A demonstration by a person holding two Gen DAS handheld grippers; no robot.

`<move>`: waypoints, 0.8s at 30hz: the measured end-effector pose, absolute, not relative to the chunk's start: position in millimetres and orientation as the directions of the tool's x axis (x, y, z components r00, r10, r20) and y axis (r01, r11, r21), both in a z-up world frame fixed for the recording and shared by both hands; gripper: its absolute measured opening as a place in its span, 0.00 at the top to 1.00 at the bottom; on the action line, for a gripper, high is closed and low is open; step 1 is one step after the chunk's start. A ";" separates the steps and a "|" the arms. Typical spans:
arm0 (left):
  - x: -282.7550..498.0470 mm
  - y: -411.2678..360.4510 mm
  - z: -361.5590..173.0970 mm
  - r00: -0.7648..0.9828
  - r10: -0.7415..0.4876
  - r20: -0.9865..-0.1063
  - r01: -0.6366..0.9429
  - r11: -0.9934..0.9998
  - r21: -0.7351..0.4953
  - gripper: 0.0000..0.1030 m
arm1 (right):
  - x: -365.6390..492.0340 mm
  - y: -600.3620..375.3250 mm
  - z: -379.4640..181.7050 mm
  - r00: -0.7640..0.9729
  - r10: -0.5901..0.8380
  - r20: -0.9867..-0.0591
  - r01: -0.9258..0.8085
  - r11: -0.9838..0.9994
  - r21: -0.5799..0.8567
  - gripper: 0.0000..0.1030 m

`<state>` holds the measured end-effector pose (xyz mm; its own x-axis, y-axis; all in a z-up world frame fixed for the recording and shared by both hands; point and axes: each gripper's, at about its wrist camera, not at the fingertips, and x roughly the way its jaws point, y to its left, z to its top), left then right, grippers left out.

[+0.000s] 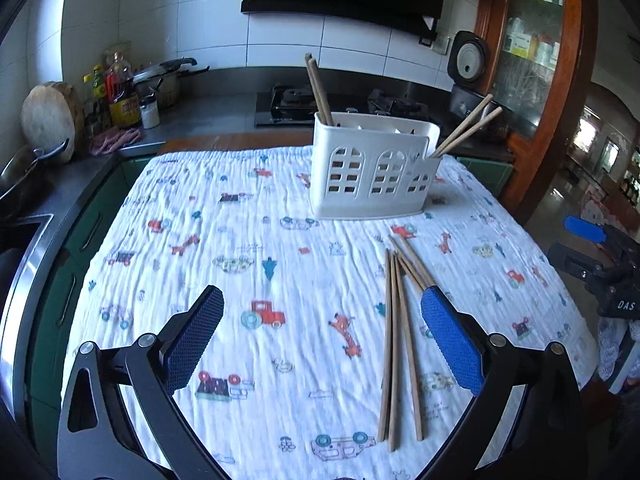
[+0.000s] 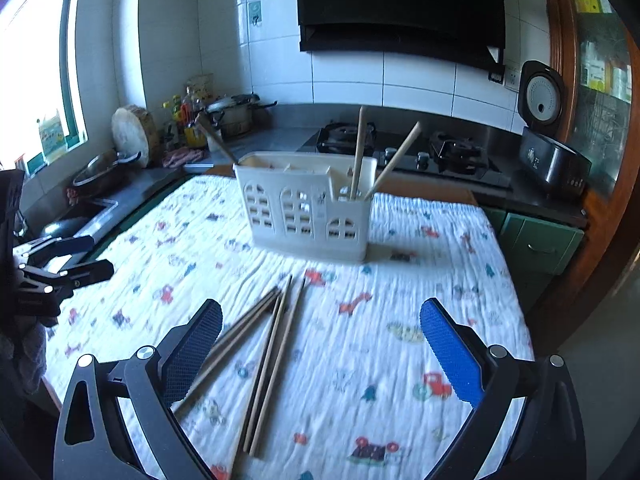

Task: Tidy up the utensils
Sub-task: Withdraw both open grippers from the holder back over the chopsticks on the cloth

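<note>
- Left hand-held gripper (image 1: pixel 322 334) hovering with jaws spread wide and nothing between the pads, the blue right-side pad sitting just beside the bundle of loose brown wooden chopsticks (image 1: pixel 396 344).
- Right hand-held gripper (image 2: pixel 321 340) likewise spread and empty, angling down over the same chopsticks (image 2: pixel 266 364), which are lying closer to its darker left-side pad.
- Lying flat and partly fanned on the white crinkled cloth printed with cars and animals (image 1: pixel 224 240), covering the bench; probably waiting there to be picked up and sorted.
- Standing further back on the cloth: a white plastic utensil caddy with arched window cut-outs (image 1: pixel 374 168), already holding a few upright chopsticks, so likely serving as the destination.
- Leaning chopsticks in the caddy resting against its walls, splaying outward from separate end compartments.
- Left view showing the other gripper's blue pad at the right edge and a wooden glass-fronted cabinet (image 1: pixel 532 48).
- Right view showing instead a bright window, the sink and more of the gas hob (image 2: pixel 404 148) behind the caddy (image 2: pixel 306 210).
</note>
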<state>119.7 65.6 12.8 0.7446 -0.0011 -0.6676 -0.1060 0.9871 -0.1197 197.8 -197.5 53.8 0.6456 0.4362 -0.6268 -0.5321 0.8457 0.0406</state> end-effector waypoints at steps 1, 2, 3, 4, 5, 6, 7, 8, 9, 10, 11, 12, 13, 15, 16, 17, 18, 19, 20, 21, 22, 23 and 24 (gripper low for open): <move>116.1 66.0 7.8 0.739 -0.003 -0.674 -0.113 0.985 -0.128 0.05 | 194.1 -196.1 48.2 0.643 0.431 -0.633 -0.532 0.846 0.036 0.07; 112.7 66.7 3.3 0.735 -0.005 -0.678 -0.119 0.983 -0.136 0.05 | 190.3 -195.4 41.2 0.640 0.428 -0.639 -0.531 0.846 0.035 0.07; 110.1 67.0 -0.6 0.732 -0.005 -0.681 -0.125 0.982 -0.142 0.05 | 185.0 -194.7 33.5 0.633 0.428 -0.645 -0.533 0.846 0.039 0.07; 107.4 66.9 -3.6 0.729 -0.003 -0.684 -0.131 0.981 -0.144 0.05 | 180.7 -194.6 26.5 0.624 0.430 -0.652 -0.535 0.844 0.045 0.07; 104.0 67.6 -7.4 0.726 -0.001 -0.688 -0.139 0.979 -0.147 0.05 | 176.6 -193.9 19.7 0.615 0.432 -0.659 -0.537 0.842 0.052 0.07; 100.6 68.1 -10.9 0.723 0.000 -0.691 -0.144 0.978 -0.151 0.05 | 173.5 -193.8 13.5 0.605 0.435 -0.666 -0.537 0.841 0.061 0.07; 98.5 68.5 -13.7 0.720 0.000 -0.694 -0.147 0.977 -0.153 0.05 | 169.8 -192.7 5.5 0.590 0.438 -0.678 -0.538 0.839 0.073 0.07; 95.3 68.8 -16.5 0.717 0.001 -0.697 -0.151 0.976 -0.154 0.05 | 167.1 -192.1 -0.5 0.583 0.437 -0.685 -0.537 0.840 0.078 0.07; 92.5 68.9 -19.2 0.713 0.005 -0.701 -0.156 0.976 -0.151 0.05 | 163.8 -191.5 -8.1 0.575 0.433 -0.694 -0.534 0.842 0.082 0.07; 89.9 69.0 -21.8 0.708 0.010 -0.706 -0.160 0.976 -0.147 0.05 | 162.0 -191.8 -13.5 0.570 0.427 -0.702 -0.532 0.843 0.081 0.07; 88.1 69.4 -23.5 0.705 0.013 -0.709 -0.163 0.976 -0.145 0.05 | 160.6 -191.4 -18.4 0.567 0.420 -0.709 -0.529 0.845 0.078 0.07; 86.1 69.7 -25.2 0.702 0.017 -0.712 -0.166 0.976 -0.140 0.05 | 159.3 -191.0 -24.8 0.561 0.413 -0.717 -0.525 0.848 0.078 0.07; 84.3 69.9 -26.7 0.699 0.025 -0.715 -0.171 0.976 -0.134 0.05 | 159.3 -190.4 -29.4 0.553 0.408 -0.726 -0.522 0.849 0.079 0.07; 80.2 71.0 -29.9 0.695 0.033 -0.718 -0.178 0.976 -0.128 0.05 | 159.6 -189.4 -36.8 0.554 0.387 -0.737 -0.512 0.857 0.065 0.07; 78.3 71.3 -31.2 0.694 0.033 -0.719 -0.180 0.975 -0.129 0.05 | 160.3 -188.6 -40.5 0.560 0.367 -0.742 -0.504 0.863 0.046 0.07; 76.0 72.3 -33.3 0.692 0.031 -0.721 -0.183 0.974 -0.134 0.05 | 160.9 -187.7 -43.2 0.566 0.354 -0.745 -0.498 0.867 0.034 0.07; 74.9 72.8 -34.1 0.690 0.031 -0.723 -0.186 0.973 -0.136 0.05 | 162.1 -187.6 -45.0 0.567 0.349 -0.746 -0.494 0.869 0.032 0.07; 73.2 74.1 -35.8 0.688 0.032 -0.725 -0.191 0.972 -0.138 0.05 | 163.8 -187.1 -47.0 0.561 0.351 -0.750 -0.492 0.870 0.039 0.07; 71.5 75.2 -37.1 0.686 0.034 -0.727 -0.195 0.971 -0.139 0.05 | 165.9 -186.7 -48.4 0.556 0.351 -0.753 -0.489 0.871 0.045 0.07; 70.2 76.4 -38.0 0.685 0.036 -0.728 -0.199 0.970 -0.140 0.05 | 167.8 -185.8 -49.9 0.555 0.348 -0.755 -0.484 0.874 0.046 0.07; 68.8 77.9 -38.6 0.684 0.037 -0.728 -0.203 0.969 -0.141 0.05 | 169.3 -184.8 -50.2 0.555 0.346 -0.756 -0.483 0.875 0.046 0.07; 67.3 79.4 -39.1 0.684 0.039 -0.728 -0.207 0.968 -0.143 0.05 | 170.7 -184.0 -50.7 0.555 0.345 -0.757 -0.481 0.875 0.046 0.07; 66.3 80.5 -39.6 0.684 0.040 -0.729 -0.210 0.967 -0.143 0.05 | 171.8 -183.2 -51.4 0.556 0.343 -0.757 -0.479 0.877 0.045 0.07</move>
